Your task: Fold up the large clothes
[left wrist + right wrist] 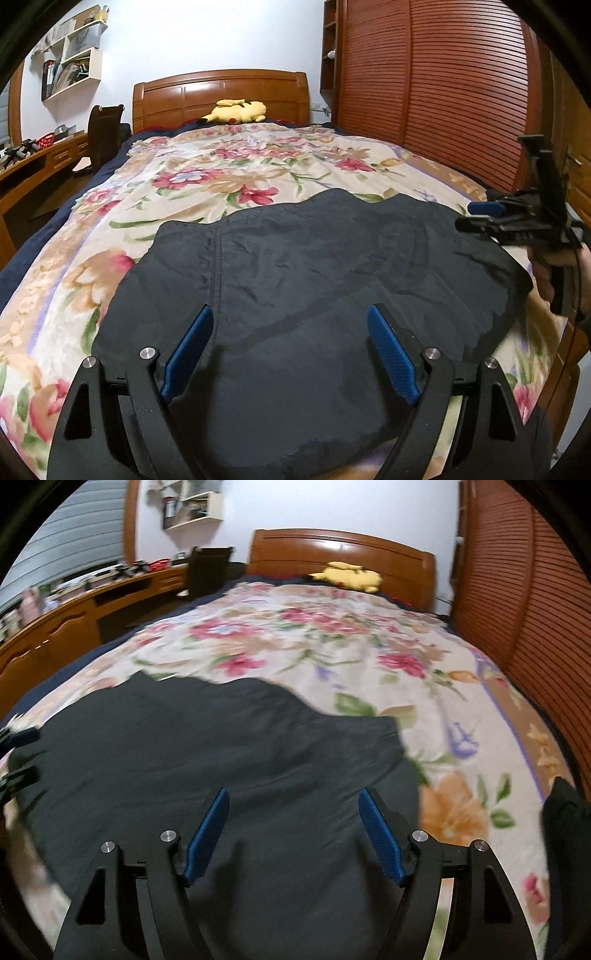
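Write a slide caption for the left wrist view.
Open left tool above a dark garment on a floral blanket.

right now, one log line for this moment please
garment: dark garment flat on floral blanket | left gripper: open, empty | right gripper: open, empty

Both wrist views look from the foot of the bed (258, 162) toward the headboard (221, 94), angled downward, close above the dark garment (314, 277). Shared: garment, floral blanket (314, 638), headboard, plush toy (351, 576).
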Available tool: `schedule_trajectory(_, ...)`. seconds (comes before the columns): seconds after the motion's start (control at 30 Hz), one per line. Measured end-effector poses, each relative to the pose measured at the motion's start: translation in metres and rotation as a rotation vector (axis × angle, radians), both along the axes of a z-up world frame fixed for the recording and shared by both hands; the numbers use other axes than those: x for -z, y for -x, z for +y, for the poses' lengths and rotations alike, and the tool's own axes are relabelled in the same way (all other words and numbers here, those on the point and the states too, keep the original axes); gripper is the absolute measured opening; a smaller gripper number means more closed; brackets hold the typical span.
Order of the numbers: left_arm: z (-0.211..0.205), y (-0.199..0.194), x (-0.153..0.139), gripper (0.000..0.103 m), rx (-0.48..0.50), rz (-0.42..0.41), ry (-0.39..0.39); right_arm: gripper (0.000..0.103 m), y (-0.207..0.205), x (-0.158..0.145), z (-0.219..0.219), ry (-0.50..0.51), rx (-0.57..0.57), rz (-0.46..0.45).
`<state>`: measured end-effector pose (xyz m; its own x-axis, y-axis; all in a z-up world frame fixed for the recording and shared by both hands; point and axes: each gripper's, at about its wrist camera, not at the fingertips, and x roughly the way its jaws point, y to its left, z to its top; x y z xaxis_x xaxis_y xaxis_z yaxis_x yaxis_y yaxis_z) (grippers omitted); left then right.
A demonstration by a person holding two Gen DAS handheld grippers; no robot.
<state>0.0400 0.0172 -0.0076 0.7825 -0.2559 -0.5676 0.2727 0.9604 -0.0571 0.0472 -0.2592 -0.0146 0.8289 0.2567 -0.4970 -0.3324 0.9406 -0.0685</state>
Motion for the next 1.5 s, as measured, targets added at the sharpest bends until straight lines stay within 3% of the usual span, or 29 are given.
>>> schedule_trajectory(0.27, -0.003, 0.014, 0.005, 0.086, 0.026, 0.009, -0.005, 0.074, 0.056, 0.011, 0.017, -0.009, -0.101, -0.014)
schedule_trajectory(0.6, -0.005, 0.015, 0.017, 0.086, 0.032, 0.037, -0.037, 0.074, 0.078, 0.016, 0.029, 0.0, -0.143, -0.013)
schedule_trajectory(0.87, -0.011, 0.02, 0.014, 0.086, 0.048, 0.026, -0.041, 0.074, 0.063, 0.049, 0.032, 0.066, -0.114, 0.023)
schedule_trajectory(1.17, -0.023, 0.028, 0.008, 0.086, 0.092, 0.013, -0.016, 0.074, 0.068, 0.049, 0.043, 0.063, -0.103, 0.01)
schedule_trajectory(1.5, -0.038, 0.025, 0.019, 0.086, 0.11, 0.033, -0.05, 0.074, 0.096, 0.033, 0.005, 0.055, -0.033, -0.023)
